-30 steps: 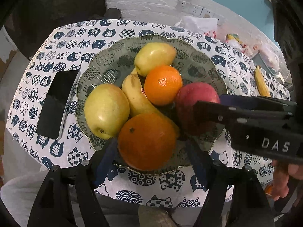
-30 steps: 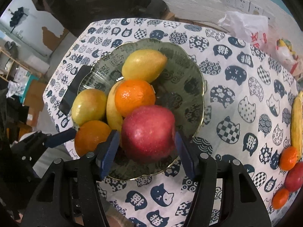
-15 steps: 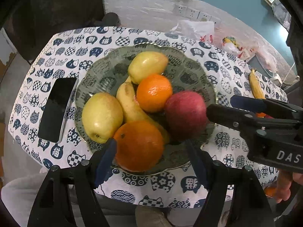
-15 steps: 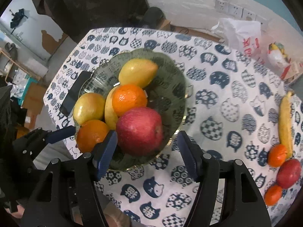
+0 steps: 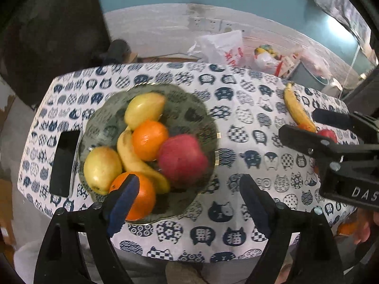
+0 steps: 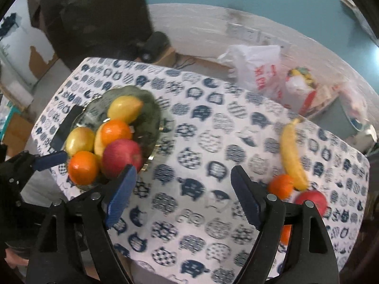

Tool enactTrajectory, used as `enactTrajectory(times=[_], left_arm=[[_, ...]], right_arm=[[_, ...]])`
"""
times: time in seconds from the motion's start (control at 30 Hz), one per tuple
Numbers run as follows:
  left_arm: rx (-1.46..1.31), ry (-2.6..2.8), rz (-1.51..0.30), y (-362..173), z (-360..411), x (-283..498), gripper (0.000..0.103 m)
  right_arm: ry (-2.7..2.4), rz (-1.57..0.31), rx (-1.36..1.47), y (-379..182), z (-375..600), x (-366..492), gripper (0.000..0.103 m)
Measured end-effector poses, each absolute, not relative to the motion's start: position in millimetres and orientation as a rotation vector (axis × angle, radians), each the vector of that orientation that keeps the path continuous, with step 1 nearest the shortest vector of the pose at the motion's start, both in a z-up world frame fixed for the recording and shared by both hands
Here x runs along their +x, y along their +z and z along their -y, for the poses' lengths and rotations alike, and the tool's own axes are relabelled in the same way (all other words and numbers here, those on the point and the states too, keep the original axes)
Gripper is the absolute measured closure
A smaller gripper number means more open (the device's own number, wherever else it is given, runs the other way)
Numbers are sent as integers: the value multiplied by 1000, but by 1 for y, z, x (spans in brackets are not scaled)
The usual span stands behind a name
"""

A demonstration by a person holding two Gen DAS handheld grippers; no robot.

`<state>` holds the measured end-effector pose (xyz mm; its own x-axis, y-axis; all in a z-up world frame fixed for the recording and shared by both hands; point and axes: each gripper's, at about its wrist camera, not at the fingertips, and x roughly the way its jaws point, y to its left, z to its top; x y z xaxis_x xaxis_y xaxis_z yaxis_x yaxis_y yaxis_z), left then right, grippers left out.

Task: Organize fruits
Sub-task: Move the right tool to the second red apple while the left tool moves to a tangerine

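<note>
While my right claw [image 6: 182, 189] hangs spread and empty, the loose banana [image 6: 291, 151] lies ahead to its right, long axis running away from me, nearer than to my equally spread left claw [image 5: 187, 194].

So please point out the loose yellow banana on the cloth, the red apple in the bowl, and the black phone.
Yellow banana [image 6: 291, 154], right wrist view, mid-body.
Red apple [image 5: 182, 159], left wrist view, top.
Black phone [image 5: 64, 163], left wrist view, screen.
</note>
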<state>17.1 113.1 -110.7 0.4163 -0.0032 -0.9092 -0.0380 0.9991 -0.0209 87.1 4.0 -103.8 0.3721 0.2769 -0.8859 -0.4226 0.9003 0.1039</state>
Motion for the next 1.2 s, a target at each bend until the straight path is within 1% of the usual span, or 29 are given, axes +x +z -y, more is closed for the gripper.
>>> enactTrajectory(times=[0.37, 0.6, 0.93, 1.2], left_arm=[[85, -58, -1102, -92, -49, 24, 16], [131, -105, -1093, -88, -15, 32, 16], [181, -174, -1102, -94, 33, 53, 16], [208, -204, -1126, -110, 52, 77, 16]], right_arm=[[332, -1060, -142, -82, 63, 79, 20], [279, -1057, -151, -81, 101, 72, 20], [200, -1079, -100, -88, 164, 78, 20], [121, -1118, -20, -102, 211, 96, 20]])
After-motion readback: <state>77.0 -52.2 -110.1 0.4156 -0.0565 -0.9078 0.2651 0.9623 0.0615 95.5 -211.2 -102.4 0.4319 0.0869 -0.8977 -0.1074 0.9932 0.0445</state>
